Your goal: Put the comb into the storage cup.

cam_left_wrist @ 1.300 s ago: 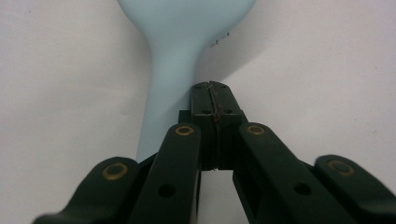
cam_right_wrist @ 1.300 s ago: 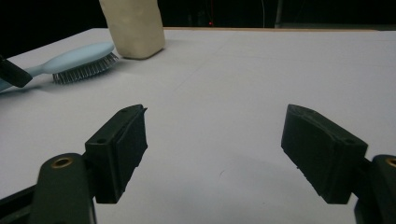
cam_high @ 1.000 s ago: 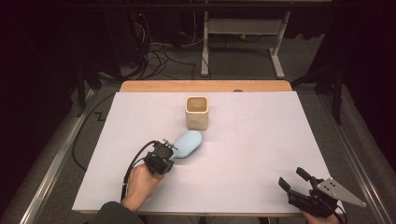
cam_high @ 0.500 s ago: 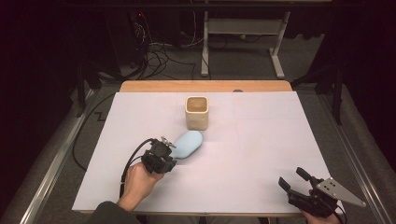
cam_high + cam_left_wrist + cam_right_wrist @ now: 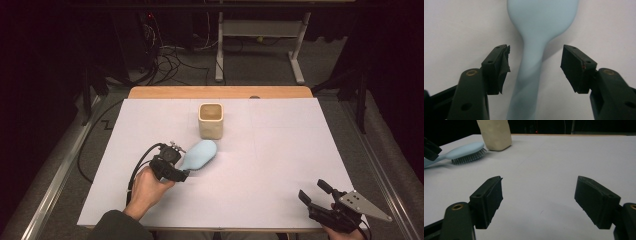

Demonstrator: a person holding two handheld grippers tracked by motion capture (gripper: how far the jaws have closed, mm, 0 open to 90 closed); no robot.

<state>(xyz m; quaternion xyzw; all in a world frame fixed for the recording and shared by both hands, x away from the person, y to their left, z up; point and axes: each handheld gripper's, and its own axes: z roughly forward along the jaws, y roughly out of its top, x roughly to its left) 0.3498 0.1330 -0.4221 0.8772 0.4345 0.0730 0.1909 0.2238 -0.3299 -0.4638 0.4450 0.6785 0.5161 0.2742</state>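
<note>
So the setup is a big white sheet (image 5: 280, 165) covering the table, with a cream square cup (image 5: 210, 120) standing upright toward the back middle and a light blue hairbrush (image 5: 199, 154) lying just in front of it, bristles down, head near the cup and handle pointing back at the person. The big change: the left gripper (image 5: 535, 56) has just been opening, and in the left gripper view its jaws now stand wide on either side of the brush handle with clear daylight between each pad and the plastic (so the handle's between them but nothing's pinching it). Compared with a second ago the brush hasn't budged on the sheet, so I'd read this as a release, brush set down and let go next to the cup. The right gripper (image 5: 320, 196) sits at the near right corner, jaws apart, nothing in them, well away from everything.
</note>
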